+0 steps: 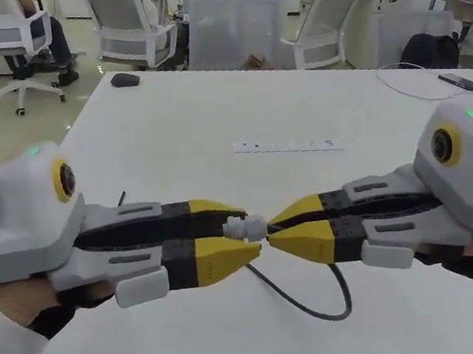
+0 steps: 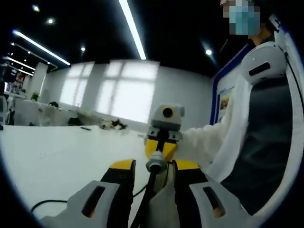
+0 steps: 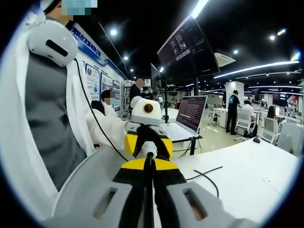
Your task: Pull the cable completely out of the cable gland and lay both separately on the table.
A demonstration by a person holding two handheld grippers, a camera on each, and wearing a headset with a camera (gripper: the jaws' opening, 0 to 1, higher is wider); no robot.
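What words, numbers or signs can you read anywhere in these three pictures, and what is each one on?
None can be read with certainty.
On the laptop screen: lines of text, too small to read.
On the wall posters: print, blurred.
On the hanging screen: dim marks, not legible.
On the white strip on the table: small marks, blurred.
On the blue-framed poster: blurred.

A long white table stretches across an open-plan office, white swivel chairs on a glossy pale floor behind it; strip lights cross a dark ceiling, broad windows glow, and a laptop sits lit beneath a hanging screen
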